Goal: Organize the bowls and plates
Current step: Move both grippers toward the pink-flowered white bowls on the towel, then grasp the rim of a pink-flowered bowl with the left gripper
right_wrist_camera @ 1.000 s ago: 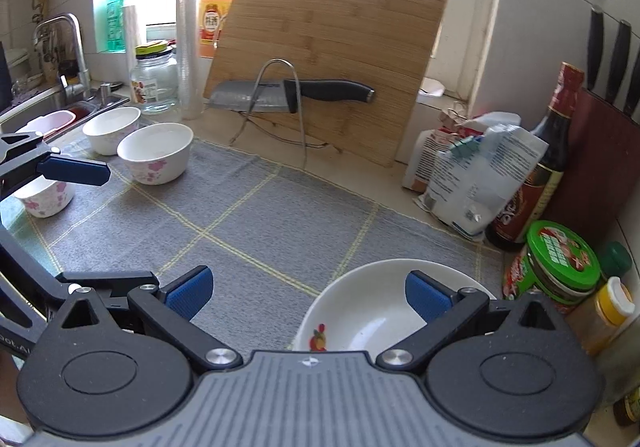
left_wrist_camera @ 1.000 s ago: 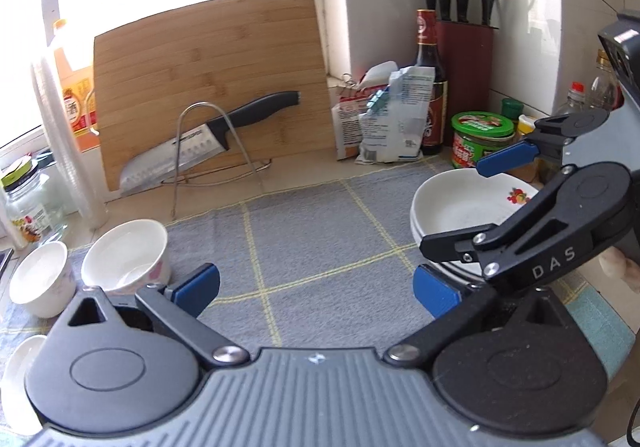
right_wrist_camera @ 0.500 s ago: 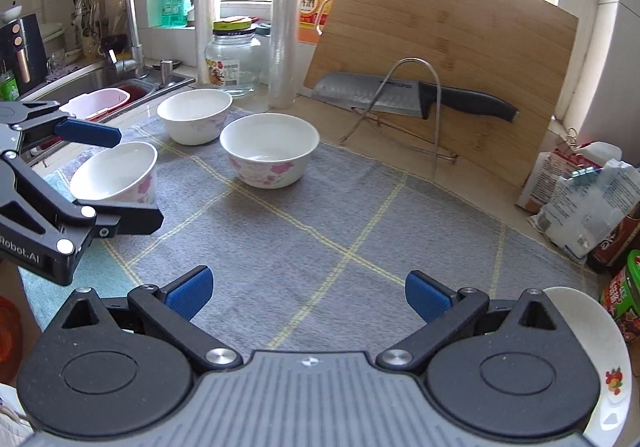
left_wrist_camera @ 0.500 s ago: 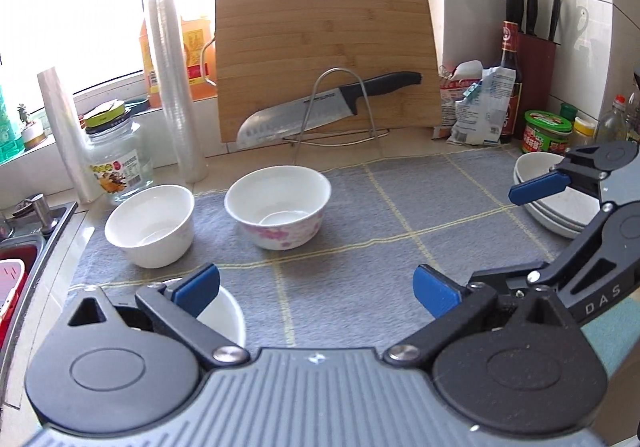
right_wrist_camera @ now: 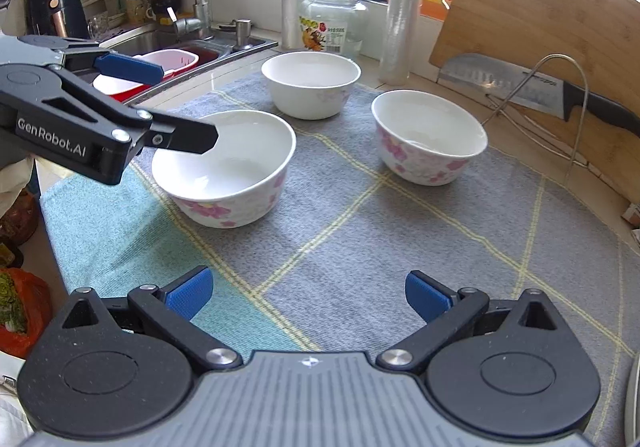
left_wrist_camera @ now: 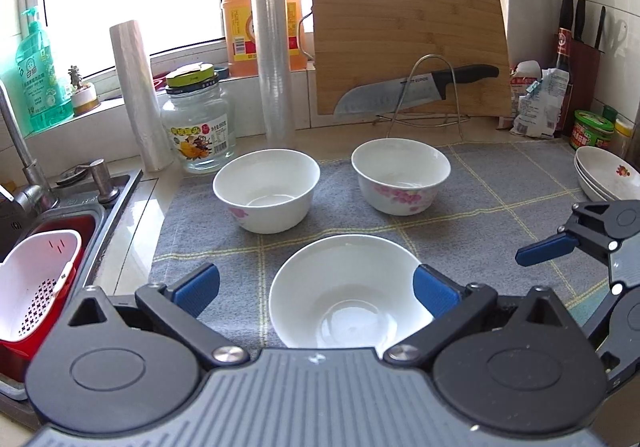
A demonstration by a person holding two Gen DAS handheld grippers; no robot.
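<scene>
Both tools stand spread and empty over the desk. Left tool (left_wrist_camera: 316, 285) hangs low above the grey checked mat (left_wrist_camera: 500, 183), its blue pads straddling the rim of the nearest bowl (left_wrist_camera: 344, 295), with the right pad just at the rim and the left pad well clear of it. Right tool (right_wrist_camera: 306, 291) is level and further back, nothing between its pads but mat.

Largest of the task's things is the stack of shallow plates (left_wrist_camera: 608, 177) at the mat's far right edge. Next come three flowered bowls: the near one under the left tool, and two behind it, the left rear bowl (left_wrist_camera: 266, 189) and the right rear bowl (left_wrist_camera: 400, 175), side by side and apart from each other.

These look like glazed ceramic: stiff, fairly weighty, slick and breakable. In my judgement the wall just under the rim is the place to pinch, one pad inside and one outside, set down gently when nesting. The left tool points forward and slightly down; no hand shows.
</scene>
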